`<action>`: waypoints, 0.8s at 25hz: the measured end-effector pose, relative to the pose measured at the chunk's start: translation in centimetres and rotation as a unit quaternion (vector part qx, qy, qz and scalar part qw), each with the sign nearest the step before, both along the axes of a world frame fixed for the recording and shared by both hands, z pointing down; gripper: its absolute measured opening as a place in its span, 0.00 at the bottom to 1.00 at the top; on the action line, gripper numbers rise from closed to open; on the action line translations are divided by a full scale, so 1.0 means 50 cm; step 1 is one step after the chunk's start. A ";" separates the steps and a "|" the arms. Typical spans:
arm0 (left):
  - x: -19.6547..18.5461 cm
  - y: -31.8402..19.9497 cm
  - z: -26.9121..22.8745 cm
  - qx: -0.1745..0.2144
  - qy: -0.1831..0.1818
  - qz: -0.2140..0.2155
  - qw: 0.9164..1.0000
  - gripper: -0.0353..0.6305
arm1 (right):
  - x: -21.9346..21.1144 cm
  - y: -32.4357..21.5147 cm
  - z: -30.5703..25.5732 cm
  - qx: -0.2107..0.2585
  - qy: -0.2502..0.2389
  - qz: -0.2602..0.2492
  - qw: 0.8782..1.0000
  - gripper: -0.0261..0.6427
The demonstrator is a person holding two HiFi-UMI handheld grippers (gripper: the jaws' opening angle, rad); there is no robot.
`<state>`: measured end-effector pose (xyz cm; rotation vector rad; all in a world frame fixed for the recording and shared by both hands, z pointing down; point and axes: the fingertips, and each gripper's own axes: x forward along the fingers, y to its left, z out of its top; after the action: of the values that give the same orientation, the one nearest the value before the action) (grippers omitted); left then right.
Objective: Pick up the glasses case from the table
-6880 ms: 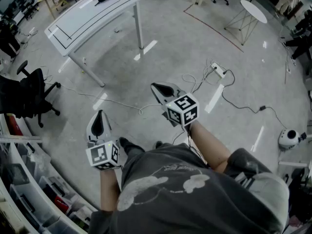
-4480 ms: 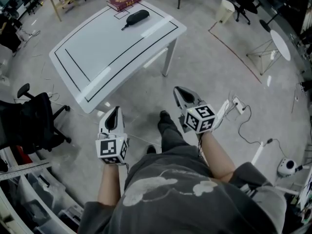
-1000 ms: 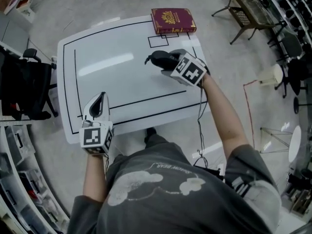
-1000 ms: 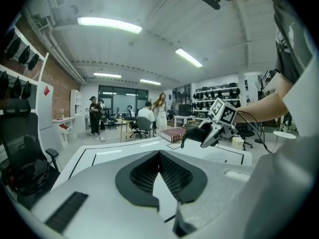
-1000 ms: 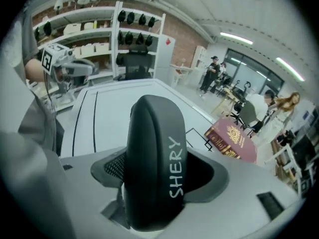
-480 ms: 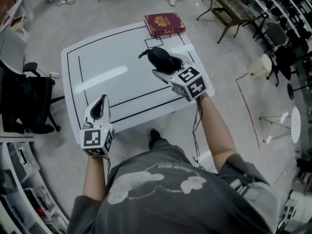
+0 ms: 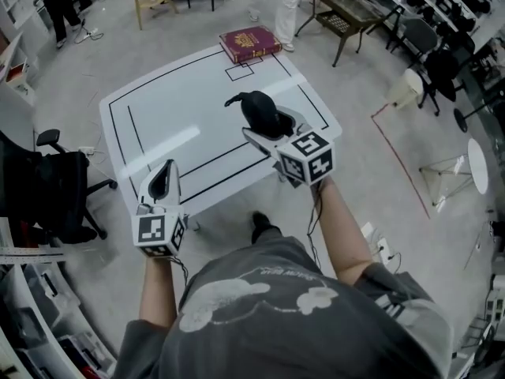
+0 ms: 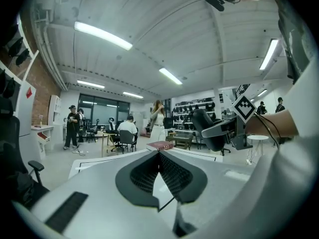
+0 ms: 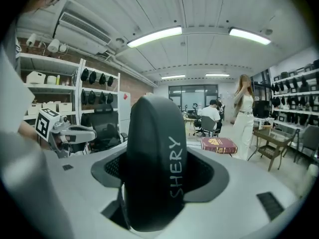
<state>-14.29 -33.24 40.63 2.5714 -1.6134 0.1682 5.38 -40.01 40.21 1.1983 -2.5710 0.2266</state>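
Well, the glasses case (image 7: 259, 110) is not lying on the table (image 7: 166, 125): it sits in the right gripper (image 7: 268, 129), over the table's near right part, and in the left gripper view it looks clear of the white top, though the gap is hard to judge. The right gripper view shows its jaws spread wide and pressing on the case from both sides. The case (image 9: 152, 148) stands on end between the pads, a dark, rounded shell with the word SHERY in pale letters running up its side. It is closed, so what it holds cannot be seen. A short dark loop (image 7: 230, 99) sticks out from its far end in the head view.

The left gripper (image 7: 166, 170) hangs over the table's near edge, well apart from the case. Its jaws (image 8: 159, 153) are pressed together at the tips with nothing between them.

On the far edge of the table lies a red book (image 7: 250, 43) with a gold emblem on its cover, flat and closed. Just in front of it a small square (image 7: 238, 73) is drawn in black line, and a larger black outline runs round the table top. A black office chair (image 7: 55, 188) stands on the floor to the left of the table. People stand and sit in the room beyond
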 end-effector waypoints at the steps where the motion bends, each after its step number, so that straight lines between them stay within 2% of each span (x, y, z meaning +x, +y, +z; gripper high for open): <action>1: -0.004 0.011 0.000 0.002 0.001 0.004 1.000 0.06 | -0.003 0.018 0.004 -0.002 -0.002 0.006 1.000 0.52; 6: -0.029 0.080 0.012 0.006 0.006 0.028 1.000 0.06 | -0.024 0.113 0.032 -0.011 -0.014 0.042 0.999 0.52; 11: -0.058 0.166 0.024 0.013 -0.001 0.058 0.998 0.06 | -0.058 0.204 0.051 0.000 -0.018 0.084 0.996 0.52; 20: -0.101 0.333 0.052 -0.007 0.013 0.098 0.995 0.06 | -0.111 0.407 0.088 -0.016 -0.010 0.132 0.991 0.52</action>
<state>-19.32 -16.59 43.25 2.7064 -1.3437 0.1591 -0.15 -19.67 44.61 1.5309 -2.4091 0.3370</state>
